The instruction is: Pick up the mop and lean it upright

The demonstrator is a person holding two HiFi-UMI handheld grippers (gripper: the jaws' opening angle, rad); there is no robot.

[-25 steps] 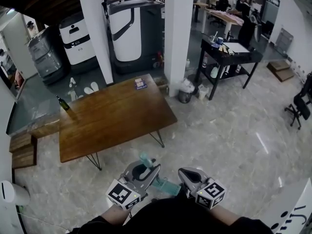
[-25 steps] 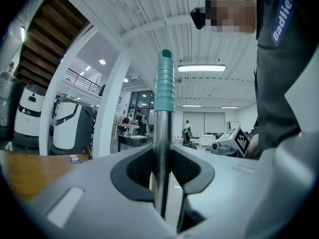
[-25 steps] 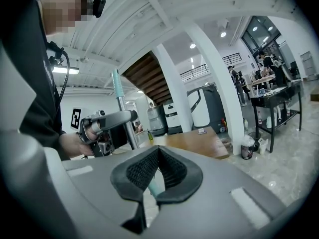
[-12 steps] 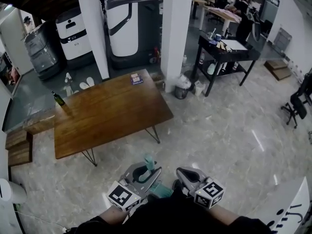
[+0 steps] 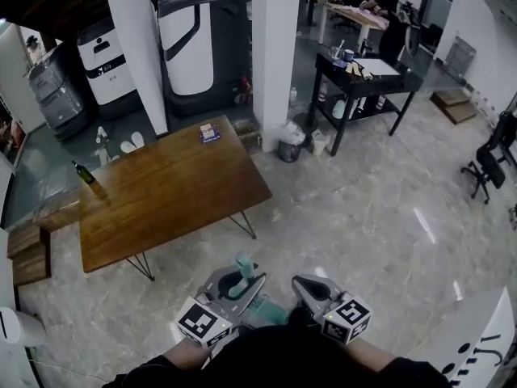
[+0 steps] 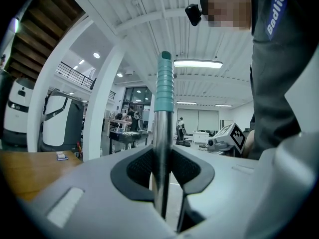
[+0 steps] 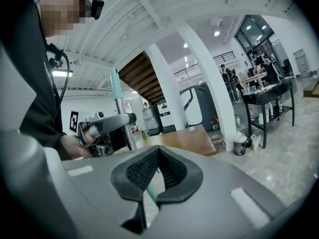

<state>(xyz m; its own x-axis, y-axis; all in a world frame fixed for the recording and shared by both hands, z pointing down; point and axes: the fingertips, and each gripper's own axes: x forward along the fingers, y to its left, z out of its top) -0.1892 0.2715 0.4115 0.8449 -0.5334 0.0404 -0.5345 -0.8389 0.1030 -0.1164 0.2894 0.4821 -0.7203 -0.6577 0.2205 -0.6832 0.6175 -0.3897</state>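
Observation:
The mop stands nearly upright by my legs. Its metal pole with a ribbed teal grip (image 6: 164, 83) runs between the pads of my left gripper (image 6: 163, 159), which is shut on the shaft. From the head view, the teal grip top (image 5: 244, 263) pokes up through the left gripper (image 5: 241, 281), and part of the teal mop head (image 5: 271, 312) shows on the floor below. My right gripper (image 5: 307, 286) hovers just right of the pole, its jaws (image 7: 158, 153) together with nothing between them. In the right gripper view the pole (image 7: 119, 113) rises at the left.
A wooden table (image 5: 161, 192) on thin metal legs stands ahead to the left. Behind it are a white pillar (image 5: 275, 47), white machines (image 5: 194, 47) and a small bin (image 5: 289, 145). A black cart (image 5: 363, 79) is at the back right. Grey tiled floor (image 5: 380, 217) spreads to the right.
The table and pillars have slid left in the head view as the viewpoint shifted. Both grippers and the mop keep the same pose in front of the body.

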